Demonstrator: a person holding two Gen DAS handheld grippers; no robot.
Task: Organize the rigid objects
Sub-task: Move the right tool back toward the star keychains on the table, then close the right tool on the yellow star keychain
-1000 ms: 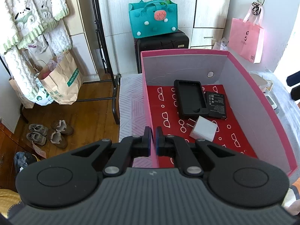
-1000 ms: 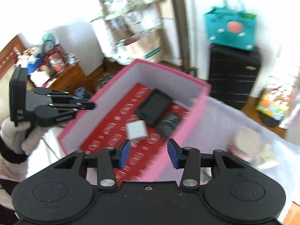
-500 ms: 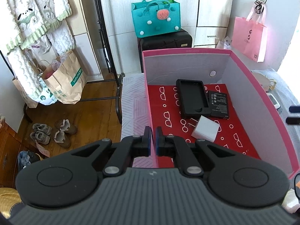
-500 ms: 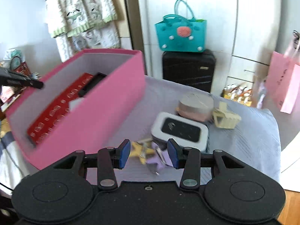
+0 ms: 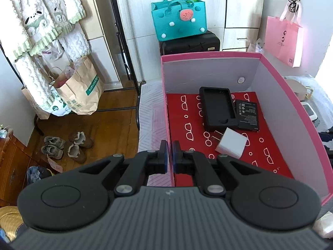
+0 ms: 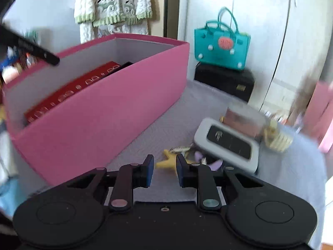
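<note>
Now the right gripper turns to the loose items

Left wrist: left gripper [image 5: 169, 154] unchanged — fingers clenched on the pink box [image 5: 291, 95] wall; 3 items inside.

Right wrist: right gripper [image 6: 164, 171] has swung from box to surface, fingers released over the yellow star [image 6: 166, 162] — likely next pick.

A teal tote bag [image 5: 179, 18] sits on a black suitcase [image 5: 189, 43] (pink gift bag [image 5: 284, 40] hanging nearby).
</note>
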